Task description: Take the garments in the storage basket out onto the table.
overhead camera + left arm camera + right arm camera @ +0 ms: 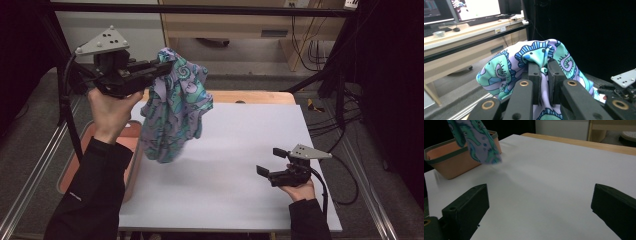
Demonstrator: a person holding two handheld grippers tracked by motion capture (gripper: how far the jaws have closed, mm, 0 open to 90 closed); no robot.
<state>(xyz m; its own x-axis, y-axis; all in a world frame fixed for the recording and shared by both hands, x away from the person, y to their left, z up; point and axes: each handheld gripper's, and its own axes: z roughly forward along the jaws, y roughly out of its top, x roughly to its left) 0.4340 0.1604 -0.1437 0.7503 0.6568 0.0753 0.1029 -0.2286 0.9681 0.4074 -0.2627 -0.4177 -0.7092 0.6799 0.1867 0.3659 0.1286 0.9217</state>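
Two tools are in use. Left tool [165, 67] is raised above the left rear part of the desk [240, 150], gripped from below by the person's left hand [111, 107], with its grey three-cornered plate [102, 41] on top. Its jaws are nearly closed and clamp a fold of the patterned cloth [175, 107]; in the left gripper view the fabric is pinched in the narrow gap between the two black jaws and bulges over their tips. The cloth carries a teal, blue and lilac swirl print. It hangs from the jaws in a bunched column, clear of the desk surface, with its lower end blurred above the white sheet just beside the orange basket [131, 134].

The basket stands at the left edge of the desk, partly hidden by the person's left sleeve [95, 195]. In the right gripper view the lower end of the cloth [476, 141] hangs in front of the near corner of the basket [451, 157], which has a dark rim.

Right tool [267, 161] rests low over the right front part of the desk, well apart from the cloth, held by the right hand [298, 190]. Its jaws stand wide apart and hold nothing; in the right gripper view bare white surface lies between them.

A white sheet covers the desk, with a strip of wood exposed along the far edge.
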